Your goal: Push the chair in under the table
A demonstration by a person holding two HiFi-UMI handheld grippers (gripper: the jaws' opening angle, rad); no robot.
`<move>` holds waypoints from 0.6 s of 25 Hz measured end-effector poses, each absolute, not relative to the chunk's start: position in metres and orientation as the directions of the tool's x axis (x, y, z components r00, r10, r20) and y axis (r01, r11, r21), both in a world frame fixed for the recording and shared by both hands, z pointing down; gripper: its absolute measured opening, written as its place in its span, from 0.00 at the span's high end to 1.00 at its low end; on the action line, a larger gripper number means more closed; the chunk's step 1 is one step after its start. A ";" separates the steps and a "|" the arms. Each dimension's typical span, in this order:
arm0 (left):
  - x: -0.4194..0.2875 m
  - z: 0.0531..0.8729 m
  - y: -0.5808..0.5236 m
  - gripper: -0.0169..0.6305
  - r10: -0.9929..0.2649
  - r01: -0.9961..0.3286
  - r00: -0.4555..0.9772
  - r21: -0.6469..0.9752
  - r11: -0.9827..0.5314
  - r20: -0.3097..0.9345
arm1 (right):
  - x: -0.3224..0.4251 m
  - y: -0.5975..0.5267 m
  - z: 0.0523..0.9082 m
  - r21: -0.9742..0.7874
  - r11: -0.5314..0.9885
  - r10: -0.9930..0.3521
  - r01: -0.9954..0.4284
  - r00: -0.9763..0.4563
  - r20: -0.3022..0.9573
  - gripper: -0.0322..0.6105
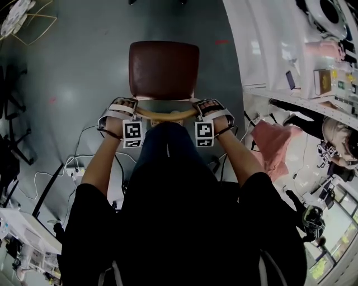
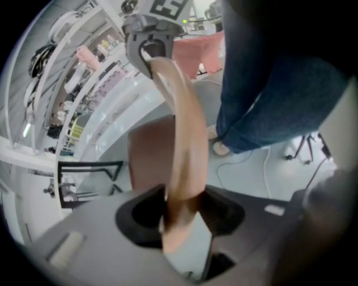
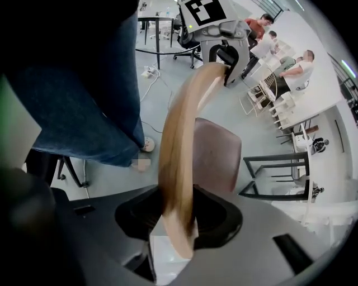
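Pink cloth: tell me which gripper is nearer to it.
Right. The right gripper, shut on the chair backrest, sits just left of the pink cloth; the left gripper holds the backrest's far end.

The right gripper [image 3: 178,223] clasped the curved, light-wood backrest rail [image 3: 178,139] of the chair, which ran up between its jaws to the left gripper [image 3: 225,51] (marker cube [image 3: 202,10] on top) at the far end. Below the rail lay the brown padded seat [image 3: 215,153] over a grey floor [image 3: 221,100], with a blue-jeaned leg [image 3: 95,106] just beside it.
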State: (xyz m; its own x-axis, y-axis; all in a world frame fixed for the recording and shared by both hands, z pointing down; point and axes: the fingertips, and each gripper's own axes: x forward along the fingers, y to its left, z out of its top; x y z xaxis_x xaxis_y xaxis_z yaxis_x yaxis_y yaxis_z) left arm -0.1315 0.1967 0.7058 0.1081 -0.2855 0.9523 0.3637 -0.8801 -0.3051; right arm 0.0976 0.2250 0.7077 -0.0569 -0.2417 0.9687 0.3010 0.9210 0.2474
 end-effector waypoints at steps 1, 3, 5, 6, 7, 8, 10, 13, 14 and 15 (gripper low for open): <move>-0.131 0.708 0.195 0.70 -0.286 0.362 0.104 -0.304 -0.881 0.953 | 0.099 0.221 0.710 0.242 0.922 -0.242 0.300 -0.038 0.969 0.71; -0.128 0.710 0.190 0.71 -0.294 0.348 0.100 -0.310 -0.885 0.951 | 0.104 0.212 0.713 0.239 0.922 -0.249 0.303 -0.004 0.968 0.71; -0.124 0.711 0.181 0.70 -0.301 0.332 0.103 -0.318 -0.888 0.948 | 0.108 0.198 0.713 0.241 0.919 -0.258 0.313 0.012 0.966 0.71; -0.122 0.711 0.176 0.71 -0.302 0.326 0.105 -0.320 -0.890 0.948 | 0.111 0.191 0.713 0.242 0.916 -0.262 0.320 0.020 0.965 0.71; -0.119 0.711 0.172 0.71 -0.302 0.320 0.107 -0.321 -0.892 0.947 | 0.113 0.185 0.713 0.242 0.914 -0.265 0.324 0.028 0.964 0.71; -0.118 0.710 0.167 0.71 -0.303 0.314 0.109 -0.322 -0.893 0.947 | 0.115 0.179 0.713 0.243 0.913 -0.268 0.327 0.034 0.963 0.71; -0.116 0.709 0.158 0.71 -0.304 0.307 0.109 -0.323 -0.895 0.947 | 0.117 0.167 0.711 0.244 0.911 -0.271 0.334 0.038 0.962 0.71; -0.116 0.710 0.145 0.71 -0.303 0.304 0.089 -0.315 -0.899 0.949 | 0.117 0.154 0.712 0.241 0.909 -0.269 0.339 0.036 0.963 0.71; -0.116 0.711 0.140 0.71 -0.303 0.300 0.079 -0.312 -0.901 0.950 | 0.117 0.149 0.713 0.243 0.909 -0.270 0.338 0.035 0.962 0.71; -0.117 0.712 0.134 0.70 -0.304 0.296 0.070 -0.311 -0.903 0.950 | 0.117 0.142 0.713 0.246 0.908 -0.272 0.338 0.030 0.962 0.71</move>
